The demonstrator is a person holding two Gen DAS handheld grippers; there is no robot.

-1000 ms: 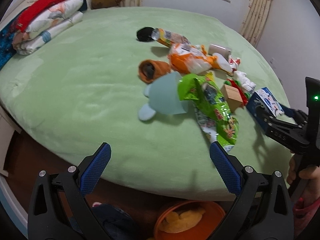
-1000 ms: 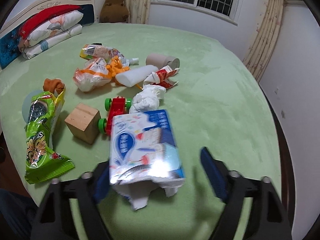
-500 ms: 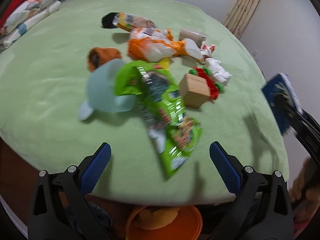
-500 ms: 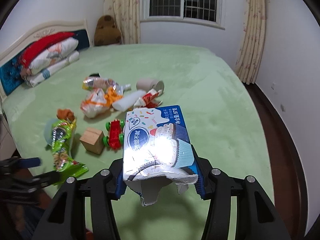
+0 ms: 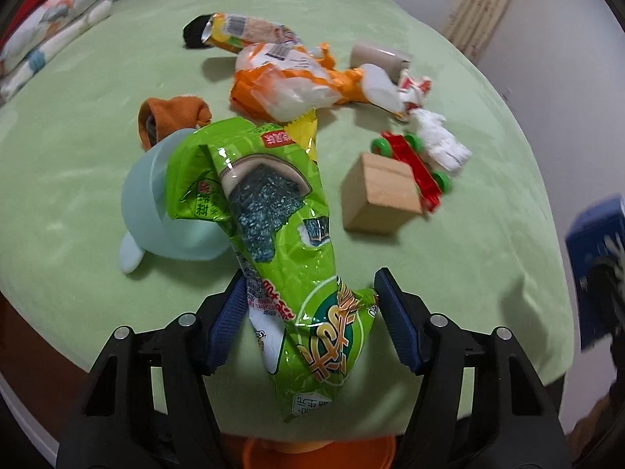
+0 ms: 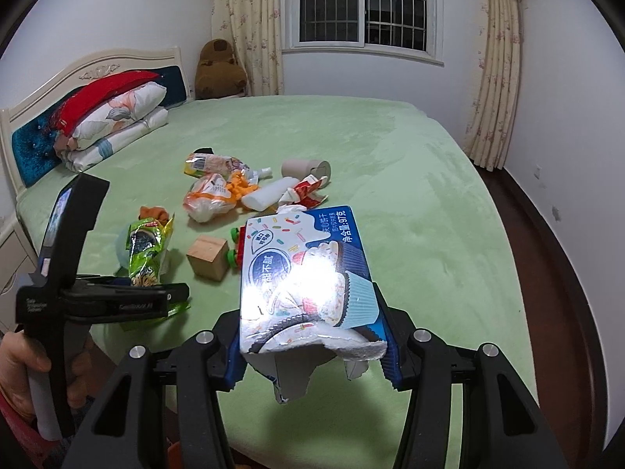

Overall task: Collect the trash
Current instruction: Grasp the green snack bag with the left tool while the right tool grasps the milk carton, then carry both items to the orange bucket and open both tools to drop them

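My left gripper (image 5: 308, 320) has its blue pads on either side of the lower end of a green snack bag (image 5: 273, 215) that lies on the green bed; the pads touch the bag's edges. The bag also shows in the right wrist view (image 6: 146, 252). My right gripper (image 6: 312, 351) is shut on a torn blue biscuit box (image 6: 304, 273) and holds it above the bed's near edge. An orange wrapper (image 5: 285, 86), another snack wrapper (image 5: 250, 31), crumpled white paper (image 5: 441, 140) and a red-white wrapper (image 5: 414, 86) lie further back.
A light blue cup (image 5: 156, 203), a wooden block (image 5: 379, 195), a red toy car (image 5: 418, 168), an orange sock (image 5: 172, 117) and a paper roll (image 5: 379, 54) lie among the trash. An orange bin (image 5: 312, 457) stands below the bed edge. Pillows (image 6: 113, 117) are stacked at the headboard.
My left gripper moved forward to the green bag and narrowed from wide open around its lower end. My right gripper lifted the blue box up and back from the bed.
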